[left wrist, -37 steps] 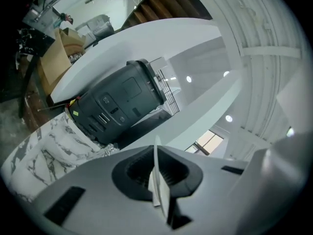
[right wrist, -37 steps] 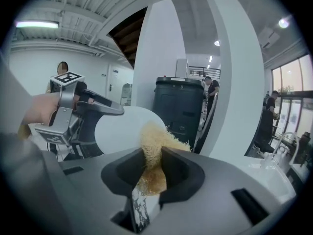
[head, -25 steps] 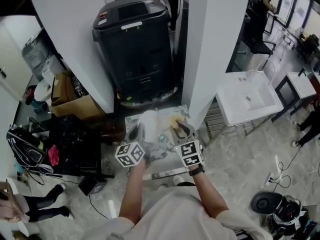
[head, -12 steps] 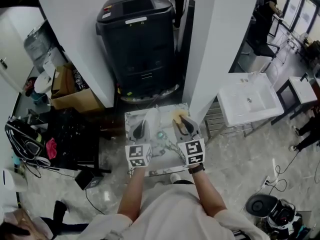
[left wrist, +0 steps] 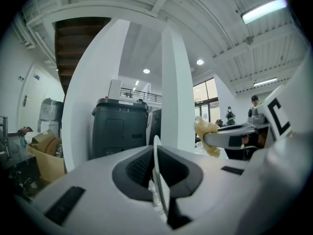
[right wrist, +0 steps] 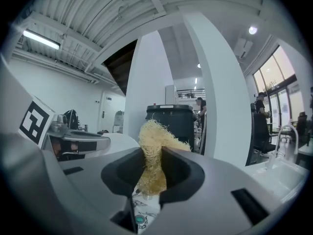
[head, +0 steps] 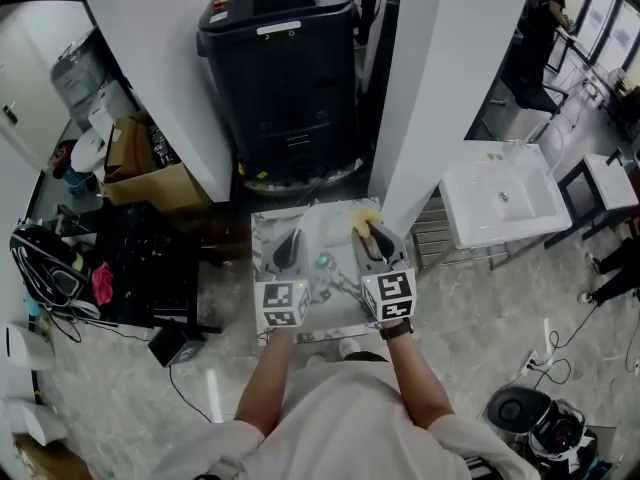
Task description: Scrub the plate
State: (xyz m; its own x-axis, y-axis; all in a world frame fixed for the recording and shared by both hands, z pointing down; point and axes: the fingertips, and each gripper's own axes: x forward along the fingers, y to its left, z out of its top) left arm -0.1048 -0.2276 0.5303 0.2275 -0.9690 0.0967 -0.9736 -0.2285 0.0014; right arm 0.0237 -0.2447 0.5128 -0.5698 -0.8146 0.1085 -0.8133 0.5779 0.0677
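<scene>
Standing edge-up — plate (left wrist: 160,182); left tongs (head: 290,246) clamp it.

The plate (left wrist: 156,151) shows only its thin edge, its near rim buried between the jaws of the left gripper (head: 288,246). From above it is perhaps the pale blur there. The scrubber (right wrist: 152,136) hides its near end inside the right gripper (head: 372,236).

A thin white plate (left wrist: 160,180) stands on edge in the left gripper (head: 289,240), near a straw-yellow fibrous scrubber (right wrist: 152,153) pinched in the right gripper (head: 369,234).
</scene>
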